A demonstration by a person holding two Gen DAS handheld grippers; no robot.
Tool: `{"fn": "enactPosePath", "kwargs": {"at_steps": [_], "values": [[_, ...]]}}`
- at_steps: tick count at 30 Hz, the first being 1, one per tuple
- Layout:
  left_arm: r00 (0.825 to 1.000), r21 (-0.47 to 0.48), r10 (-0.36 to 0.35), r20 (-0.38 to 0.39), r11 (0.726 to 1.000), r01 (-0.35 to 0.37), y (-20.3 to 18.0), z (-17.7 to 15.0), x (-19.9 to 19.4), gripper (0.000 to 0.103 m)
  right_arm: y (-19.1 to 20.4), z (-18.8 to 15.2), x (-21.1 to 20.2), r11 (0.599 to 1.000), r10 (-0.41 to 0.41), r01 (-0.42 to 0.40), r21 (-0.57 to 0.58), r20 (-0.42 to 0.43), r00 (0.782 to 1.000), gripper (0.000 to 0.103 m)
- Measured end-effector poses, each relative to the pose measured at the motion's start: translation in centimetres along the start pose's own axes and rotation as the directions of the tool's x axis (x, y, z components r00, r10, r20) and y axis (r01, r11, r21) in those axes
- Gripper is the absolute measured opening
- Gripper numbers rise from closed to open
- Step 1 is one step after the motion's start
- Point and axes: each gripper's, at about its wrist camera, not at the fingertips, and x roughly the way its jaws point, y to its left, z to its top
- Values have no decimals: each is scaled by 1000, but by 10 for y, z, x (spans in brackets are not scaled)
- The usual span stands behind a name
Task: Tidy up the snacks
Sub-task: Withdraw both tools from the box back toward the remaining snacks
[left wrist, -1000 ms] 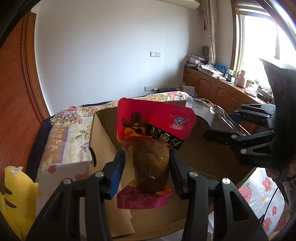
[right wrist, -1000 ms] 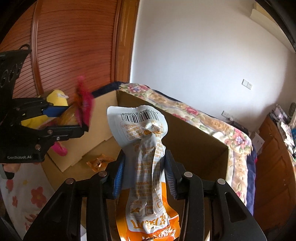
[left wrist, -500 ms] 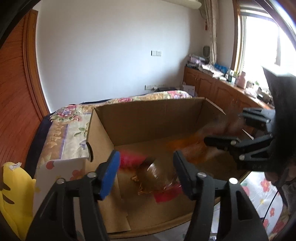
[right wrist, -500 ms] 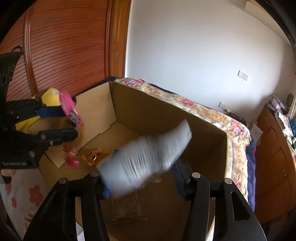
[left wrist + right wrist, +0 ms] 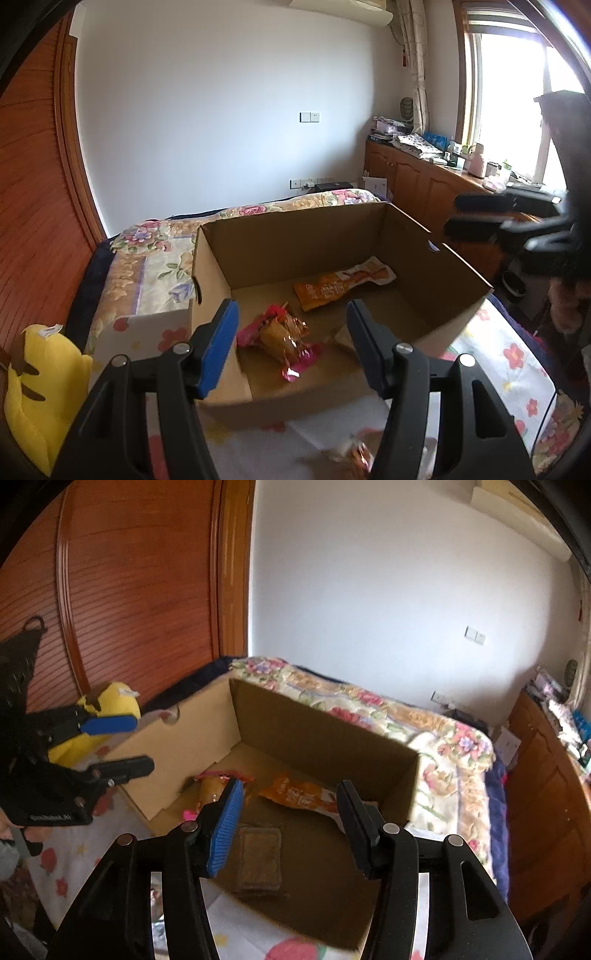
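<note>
An open cardboard box stands on the flowered bed. Inside lie a red snack packet, an orange and white snack packet and a brown flat packet. My left gripper is open and empty above the box's near left part. My right gripper is open and empty above the box's right side. Another snack lies blurred on the bed in front of the box.
A yellow plush toy sits left of the box by the wooden wardrobe. Wooden cabinets with clutter run under the window on the right. The bed's flowered cover stretches behind the box.
Both grippers have opened and let go of their snacks. The red packet and the orange and white packet have dropped into the box and lie on its floor.
</note>
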Motion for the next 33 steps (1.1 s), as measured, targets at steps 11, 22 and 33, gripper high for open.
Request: {"fn": "enactPosePath", "kwargs": {"at_steps": [11,22,33], "values": [[999,37,-12,-33,999,13,-20,-62,-56,61,9,-60,-94,993,-6,3,114,20,1000,54],[995,25,-22,-99,999,24,-38,-121,-60,61,29,-155,-106,976,-13,23,217,-51,999,56],[984,-2,-46,-171,999,46,-53,-159,-45,61,43,-227,-89,956,22,16,293,-126,992,57]]}}
